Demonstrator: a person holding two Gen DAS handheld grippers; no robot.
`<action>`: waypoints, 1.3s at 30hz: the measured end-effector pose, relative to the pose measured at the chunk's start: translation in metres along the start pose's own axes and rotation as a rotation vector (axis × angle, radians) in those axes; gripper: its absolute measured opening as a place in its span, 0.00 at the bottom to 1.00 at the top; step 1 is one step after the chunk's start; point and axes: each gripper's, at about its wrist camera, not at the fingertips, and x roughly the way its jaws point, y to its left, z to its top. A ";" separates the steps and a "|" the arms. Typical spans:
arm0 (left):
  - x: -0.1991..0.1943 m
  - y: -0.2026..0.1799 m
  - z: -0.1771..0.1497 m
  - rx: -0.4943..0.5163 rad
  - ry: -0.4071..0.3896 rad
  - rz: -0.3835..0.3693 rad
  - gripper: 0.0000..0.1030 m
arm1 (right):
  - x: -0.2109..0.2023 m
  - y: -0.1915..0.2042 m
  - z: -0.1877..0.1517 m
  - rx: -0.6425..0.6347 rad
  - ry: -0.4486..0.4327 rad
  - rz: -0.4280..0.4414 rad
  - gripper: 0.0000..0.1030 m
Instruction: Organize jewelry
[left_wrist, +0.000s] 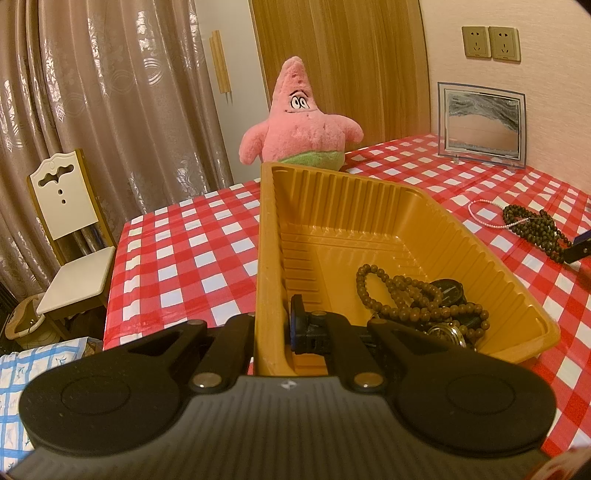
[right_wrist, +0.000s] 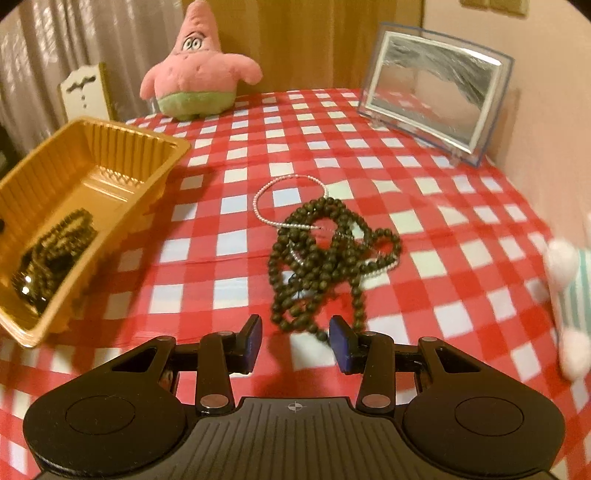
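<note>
An orange plastic tray (left_wrist: 369, 206) (right_wrist: 92, 147) stands on the red-checked tablecloth. My left gripper (left_wrist: 273, 325) is shut on the tray's near left wall, one finger inside and one outside. Brown bead strings (left_wrist: 406, 295) (right_wrist: 62, 236) and a few dark round pieces lie in the tray's near end. To its right, on the cloth, lies a pile of dark bead necklace (right_wrist: 325, 251) (left_wrist: 535, 225) tangled with a thin pearl strand (right_wrist: 273, 195) (left_wrist: 480, 214). My right gripper (right_wrist: 295, 334) is open just before the near end of the dark beads, with nothing between its blue pads.
A pink star plush (left_wrist: 299, 122) (right_wrist: 195, 66) sits at the table's far edge behind the tray. A framed sand picture (left_wrist: 480, 125) (right_wrist: 432, 96) stands at the far right by the wall. A white-and-teal soft toy (right_wrist: 569, 295) is at the right edge. A white chair (left_wrist: 70, 221) stands left of the table.
</note>
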 end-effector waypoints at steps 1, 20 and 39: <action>0.000 0.000 0.000 0.000 0.000 0.000 0.03 | 0.003 0.001 0.001 -0.022 -0.002 -0.009 0.40; 0.000 0.000 0.001 0.000 0.001 0.000 0.03 | -0.026 0.049 -0.025 -0.164 0.032 0.256 0.06; 0.000 0.000 -0.002 -0.003 0.001 0.001 0.03 | -0.058 0.053 -0.052 -0.131 0.121 0.323 0.34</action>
